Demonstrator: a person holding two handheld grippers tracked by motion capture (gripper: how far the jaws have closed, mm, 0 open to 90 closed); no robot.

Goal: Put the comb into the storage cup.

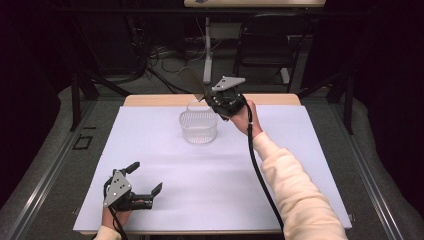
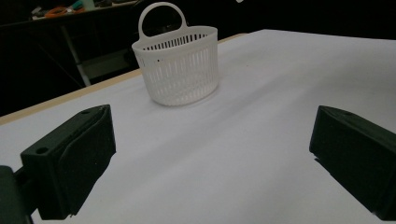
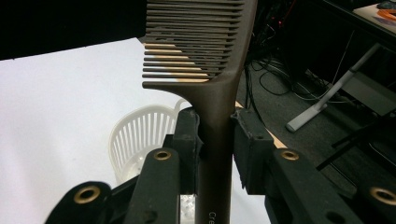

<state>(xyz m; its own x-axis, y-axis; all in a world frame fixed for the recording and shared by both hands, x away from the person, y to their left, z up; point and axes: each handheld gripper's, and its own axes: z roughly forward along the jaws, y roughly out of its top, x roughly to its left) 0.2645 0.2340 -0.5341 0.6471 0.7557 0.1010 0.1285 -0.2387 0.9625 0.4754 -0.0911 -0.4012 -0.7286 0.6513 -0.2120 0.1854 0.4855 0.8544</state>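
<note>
In the upper middle of the high view, the right tongs [image 1: 207, 97] hover at the far edge of the worktop [image 1: 150, 150], clamped on the handle of a dark brown comb [image 1: 192, 82]. The comb's long axis runs from the jaws up and to the left of the frame, its toothed end raised above the far rim of the white slotted basket [image 1: 198, 127], which stands just below and left of the tongs. In the right gripper view the comb [image 3: 219, 93] rises straight between the two jaws, teeth pointing left, with the basket [image 3: 140, 135] low behind them. The drop looks to depend on swinging the comb over the basket's mouth; the right hand [image 1: 242, 117], arm stretched forward, is much the nearer. The left tongs [image 1: 145, 180] rest at the lower left of the frame, jaws wide apart and holding nothing, well away from the basket.
</note>
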